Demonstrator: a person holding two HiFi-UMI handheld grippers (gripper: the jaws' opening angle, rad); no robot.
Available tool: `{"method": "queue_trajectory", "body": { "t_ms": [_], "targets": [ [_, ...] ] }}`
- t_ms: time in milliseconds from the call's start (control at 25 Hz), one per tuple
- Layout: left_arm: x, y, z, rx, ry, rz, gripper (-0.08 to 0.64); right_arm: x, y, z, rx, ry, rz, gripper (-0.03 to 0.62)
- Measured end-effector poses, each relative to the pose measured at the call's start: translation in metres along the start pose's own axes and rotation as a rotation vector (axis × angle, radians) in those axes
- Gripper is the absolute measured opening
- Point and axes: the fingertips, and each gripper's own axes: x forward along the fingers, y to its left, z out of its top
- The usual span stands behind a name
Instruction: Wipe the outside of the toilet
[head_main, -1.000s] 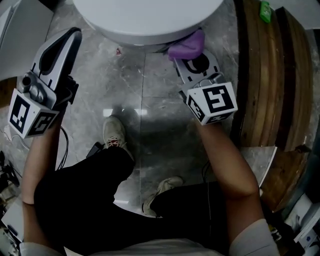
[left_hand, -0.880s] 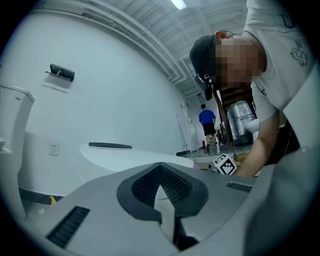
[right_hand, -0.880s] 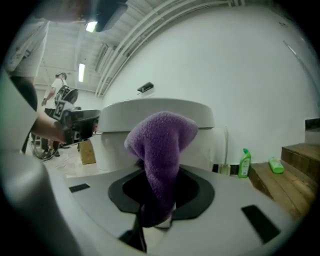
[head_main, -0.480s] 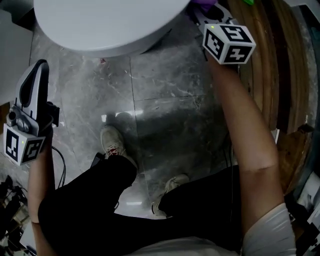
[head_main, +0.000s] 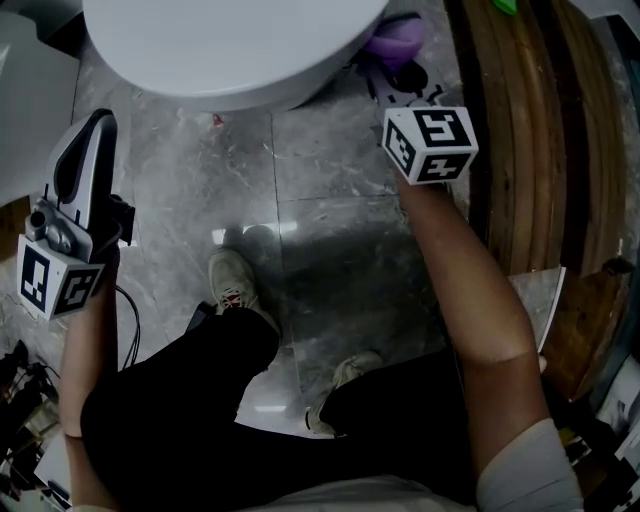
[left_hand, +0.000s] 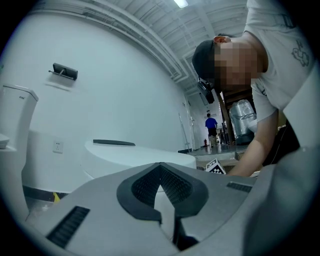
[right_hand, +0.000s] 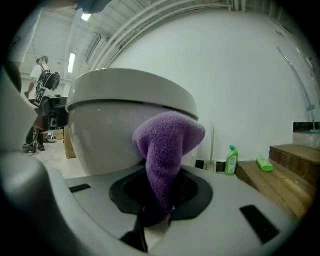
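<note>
The white toilet (head_main: 230, 50) fills the top of the head view. My right gripper (head_main: 392, 68) reaches to its right flank, shut on a purple cloth (head_main: 396, 40) that sits at the bowl's outer edge. In the right gripper view the purple cloth (right_hand: 167, 145) sticks up from the right gripper (right_hand: 157, 197), just in front of the toilet bowl (right_hand: 110, 130) below its rim; I cannot tell whether it touches. My left gripper (head_main: 93, 128) hangs to the left, apart from the bowl. The left gripper (left_hand: 162, 192) is shut on nothing, and the toilet (left_hand: 135, 155) lies beyond it.
A wooden step (head_main: 530, 140) runs along the right. Two green bottles (right_hand: 230, 161) (right_hand: 264, 163) stand and lie by the wall near it. My legs and shoes (head_main: 232, 280) are on the grey tile floor (head_main: 330, 180). Cables (head_main: 125, 310) lie at the left.
The right gripper, with the cloth, went forward along the toilet's right side, then came back a little toward me. The left gripper stayed low at the left.
</note>
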Motion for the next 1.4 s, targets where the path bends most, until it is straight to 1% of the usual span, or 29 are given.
{"method": "queue_trajectory", "body": {
  "t_ms": [120,280,360,440,560,640,680,760,840,920,1000,1120,1240,1400],
  "targets": [
    [0.008,-0.011,-0.004,0.005,0.010,-0.008,0.000,-0.011,0.027,-0.013,0.017,0.003,0.005,0.084],
    [0.020,-0.041,-0.018,0.018,0.057,-0.058,0.000,-0.020,0.064,-0.022,0.044,-0.004,0.023,0.086],
    [0.026,-0.058,-0.026,0.018,0.087,-0.106,0.000,-0.023,0.084,-0.025,0.051,-0.008,0.044,0.086],
    [0.032,-0.075,-0.035,0.039,0.121,-0.175,-0.001,-0.024,0.108,-0.029,0.045,-0.002,0.082,0.086],
    [0.046,-0.102,-0.046,0.074,0.165,-0.288,0.000,-0.020,0.156,-0.034,0.010,0.014,0.178,0.087],
    [0.056,-0.120,-0.043,0.077,0.161,-0.352,0.000,-0.014,0.188,-0.031,-0.022,0.010,0.250,0.087],
    [0.061,-0.128,-0.040,0.077,0.149,-0.372,0.000,-0.009,0.199,-0.029,-0.024,0.007,0.272,0.087],
    [0.065,-0.137,-0.037,0.067,0.121,-0.382,0.000,-0.003,0.205,-0.027,-0.013,0.009,0.285,0.087],
    [0.063,-0.139,-0.041,0.039,0.112,-0.366,0.000,-0.003,0.199,-0.030,-0.015,0.018,0.279,0.089],
    [0.060,-0.138,-0.049,0.014,0.127,-0.353,0.000,-0.008,0.182,-0.035,-0.014,0.027,0.254,0.089],
    [0.060,-0.136,-0.056,0.000,0.141,-0.347,-0.001,-0.013,0.151,-0.039,0.002,0.033,0.201,0.091],
    [0.068,-0.136,-0.058,-0.018,0.135,-0.350,0.000,-0.015,0.095,-0.043,0.025,0.037,0.100,0.091],
    [0.076,-0.140,-0.061,-0.031,0.142,-0.369,0.000,-0.007,0.049,-0.039,0.006,0.051,0.045,0.091],
    [0.086,-0.144,-0.070,-0.033,0.160,-0.393,-0.001,0.016,-0.008,-0.028,-0.024,0.065,-0.019,0.091]
  ]
}}
